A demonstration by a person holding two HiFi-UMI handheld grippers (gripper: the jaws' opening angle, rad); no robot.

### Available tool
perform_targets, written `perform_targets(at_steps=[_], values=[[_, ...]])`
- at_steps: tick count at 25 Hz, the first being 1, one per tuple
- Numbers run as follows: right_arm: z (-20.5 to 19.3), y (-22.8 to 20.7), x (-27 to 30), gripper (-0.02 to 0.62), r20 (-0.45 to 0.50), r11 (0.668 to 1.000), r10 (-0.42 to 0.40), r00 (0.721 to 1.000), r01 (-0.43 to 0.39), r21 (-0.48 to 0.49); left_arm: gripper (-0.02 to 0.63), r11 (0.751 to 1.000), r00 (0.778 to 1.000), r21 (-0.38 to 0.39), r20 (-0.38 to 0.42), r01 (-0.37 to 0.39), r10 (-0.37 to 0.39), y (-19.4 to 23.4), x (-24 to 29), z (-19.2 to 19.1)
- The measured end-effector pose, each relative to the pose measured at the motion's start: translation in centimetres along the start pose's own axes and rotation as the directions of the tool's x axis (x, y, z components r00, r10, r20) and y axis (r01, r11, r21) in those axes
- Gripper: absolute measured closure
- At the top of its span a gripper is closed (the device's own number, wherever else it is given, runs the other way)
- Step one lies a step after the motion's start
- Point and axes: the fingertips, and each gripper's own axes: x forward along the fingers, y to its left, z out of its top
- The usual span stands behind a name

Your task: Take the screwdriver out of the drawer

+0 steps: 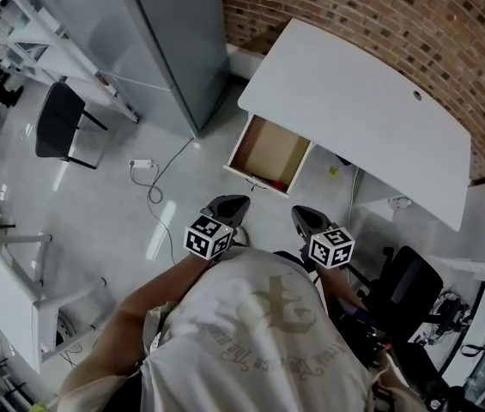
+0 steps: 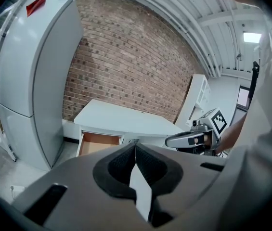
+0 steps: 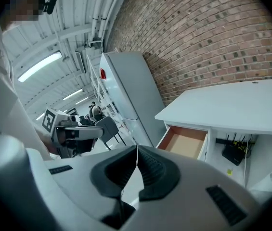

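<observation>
a person in a pale printed t-shirt stands on a glossy grey floor, a grey two-jaw tool in each hand. the left gripper and the right gripper are held side by side, each topped by a black-and-white marker cube, and both point towards the desk ahead. in the left gripper view the dark ribbed pads meet at their tips with nothing between them. the right gripper view shows the same: its pads are pressed together and hold nothing.

on the floor to the left lies a white power strip on a thin cable. past the grippers, and well apart from both, an open white-fronted drawer with a bare wooden inside juts from under the white curved-top desk. a small red object lies in the drawer against its front panel, towards the person's right end — too small here to say for certain that it is the screwdriver. neither gripper view looks down onto that part of the drawer. a small black box with antennas sits in the recess under the desk, just right of the drawer.

left of the desk stands a tall grey metal cabinet, with a black chair further left. behind the desk runs a red-brown brick wall.
</observation>
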Motion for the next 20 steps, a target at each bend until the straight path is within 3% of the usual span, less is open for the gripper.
perform_targets(at_steps=[10, 20], values=[[0.2, 0.5, 3.0, 0.571, -0.010, 0.998, -0.066, 0.998, 0.066, -0.013, 0.584, 0.999, 1.000, 0.018, -0.001, 0.031, -0.031, 3.5, -1.1, 0.0], [1.1, 0.7, 5.2, 0.572, -0.028, 0.995, -0.097, 0.995, 0.096, -0.025, 0.584, 1.000, 0.999, 0.005, 0.031, 0.012, -0.012, 6.7, -2.7, 0.9]])
